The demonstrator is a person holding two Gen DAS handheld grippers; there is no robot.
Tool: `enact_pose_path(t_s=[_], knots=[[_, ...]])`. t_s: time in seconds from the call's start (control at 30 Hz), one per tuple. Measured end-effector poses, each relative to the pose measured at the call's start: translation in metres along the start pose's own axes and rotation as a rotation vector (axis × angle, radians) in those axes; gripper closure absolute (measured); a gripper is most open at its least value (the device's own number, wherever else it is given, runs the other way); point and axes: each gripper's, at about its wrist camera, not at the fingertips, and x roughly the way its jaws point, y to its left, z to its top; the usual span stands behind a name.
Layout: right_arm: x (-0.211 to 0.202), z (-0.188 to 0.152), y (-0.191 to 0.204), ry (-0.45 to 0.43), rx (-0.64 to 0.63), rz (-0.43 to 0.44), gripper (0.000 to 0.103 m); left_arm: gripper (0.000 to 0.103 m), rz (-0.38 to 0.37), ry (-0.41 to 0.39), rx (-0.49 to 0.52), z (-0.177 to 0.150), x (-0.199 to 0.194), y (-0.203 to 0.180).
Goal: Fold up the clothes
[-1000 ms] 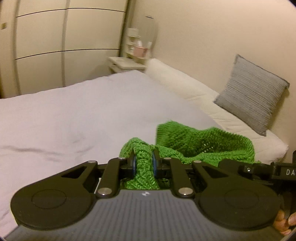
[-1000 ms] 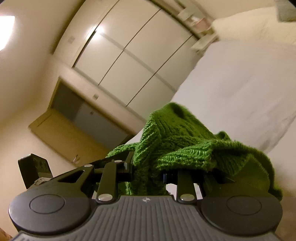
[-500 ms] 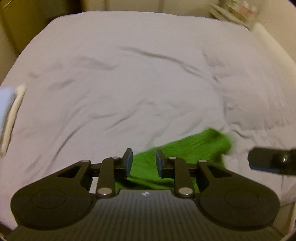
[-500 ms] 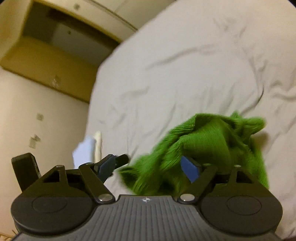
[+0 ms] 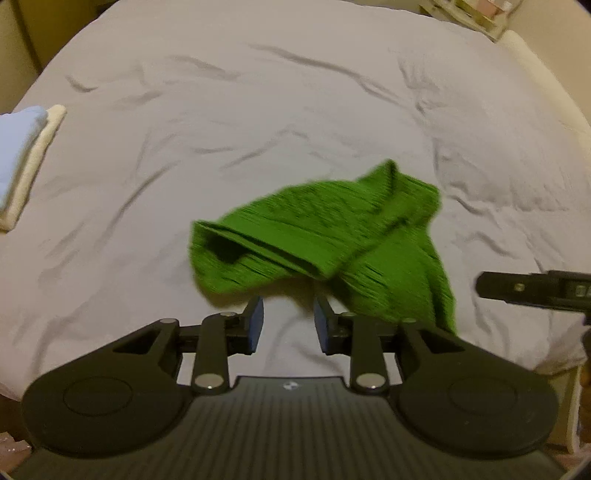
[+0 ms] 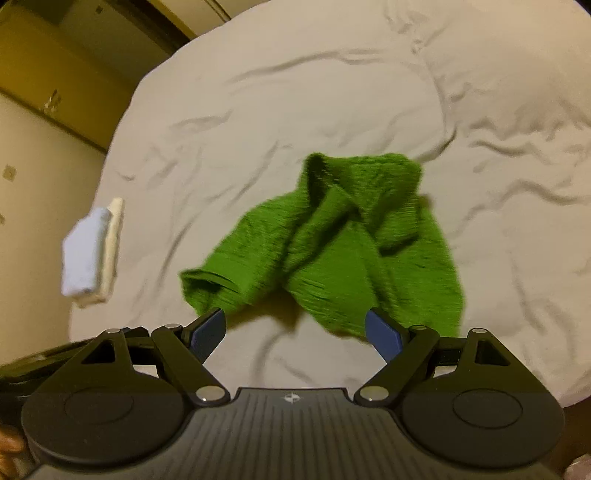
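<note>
A green knitted garment lies crumpled on the pale bed sheet, blurred in both views. My left gripper hovers just short of the garment's near edge, its jaws opening with nothing between them. The right wrist view shows the same garment spread in two lobes. My right gripper stands wide open over bare sheet in front of it, its fingers holding nothing. The right gripper's body also juts into the left wrist view as a black bar.
A folded stack of light blue and cream cloth rests near the bed's left edge, also seen as the stack in the right wrist view. Shelves with small items stand beyond the bed's far right corner. Wardrobe doors line the wall.
Both grippers were shut on the green garment and held it up. They swung down toward the bed and let go; the garment now lies on the sheet, with both jaws apart.
</note>
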Motion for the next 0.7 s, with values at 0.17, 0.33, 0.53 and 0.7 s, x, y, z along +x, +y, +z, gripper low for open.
enact_pose_path(t_s=[0.17,0.33,0.53,0.7], knots=[[-0.016,-0.009,-0.012,-0.002,-0.092,-0.014,0.017,0.072,0.017,-0.019,-0.001,-0.018,-0.009,-0.038],[-0.035,-0.022,-0.043,0.028,-0.171,-0.027,0.017,0.072,0.063,0.002,-0.043,-0.045,-0.015,-0.080],[-0.057,-0.030,-0.077,0.058,-0.267,-0.015,0.017,0.072,0.114,0.013,-0.129,-0.077,-0.021,-0.125],[-0.072,-0.038,-0.092,0.066,-0.329,0.008,0.017,0.068,0.143,-0.013,-0.166,-0.096,-0.033,-0.153]])
